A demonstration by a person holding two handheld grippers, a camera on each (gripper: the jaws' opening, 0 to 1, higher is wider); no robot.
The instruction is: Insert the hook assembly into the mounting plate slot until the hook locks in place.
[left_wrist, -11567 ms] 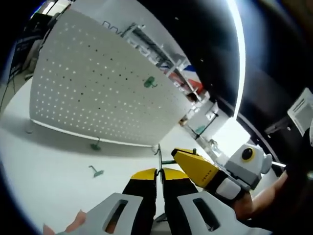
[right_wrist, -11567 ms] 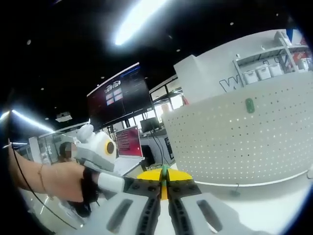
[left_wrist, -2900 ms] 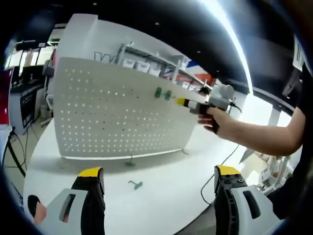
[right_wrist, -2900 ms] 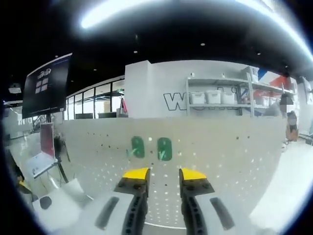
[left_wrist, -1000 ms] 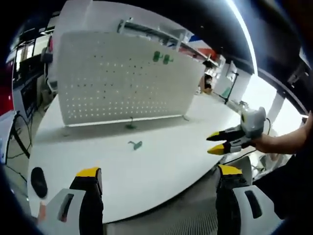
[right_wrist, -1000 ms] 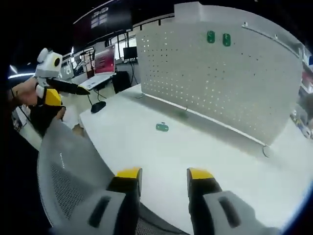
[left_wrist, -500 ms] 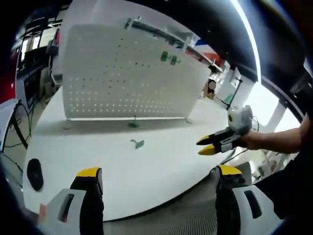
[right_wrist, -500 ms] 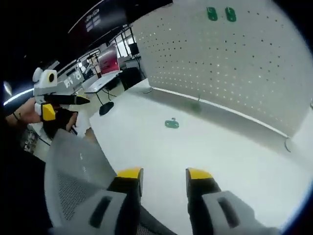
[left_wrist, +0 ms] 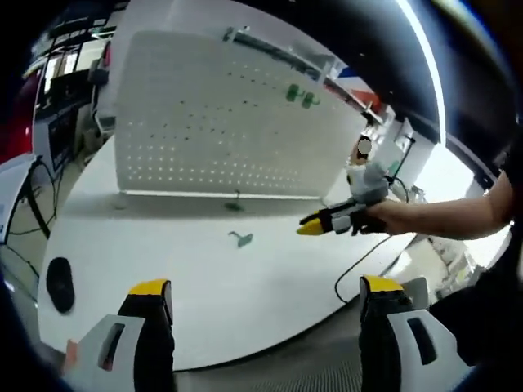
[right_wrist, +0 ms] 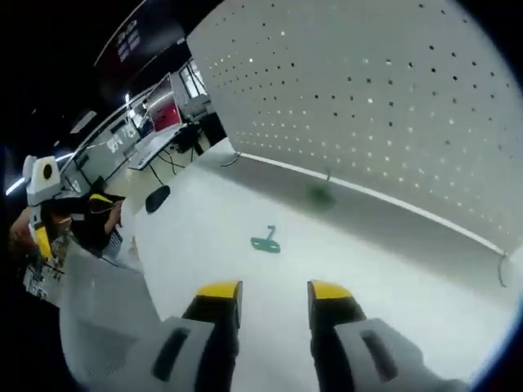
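Flatly, small green hook (right_wrist: 265,242), perhaps plastic, matte table (right_wrist: 392,269)

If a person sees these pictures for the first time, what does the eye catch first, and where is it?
The big white perforated board standing upright at the far side of the white table draws the eye first, with two green hooks mounted near its top. Next comes the single green hook lying loose on the table before the board, and the right gripper, yellow-tipped, reaching over the table toward it.

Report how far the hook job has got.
Done: two green hooks hang high on the pegboard. In hand: nothing; the right tongs reach open toward the loose hook on the table. Left: grab it and lock it in.
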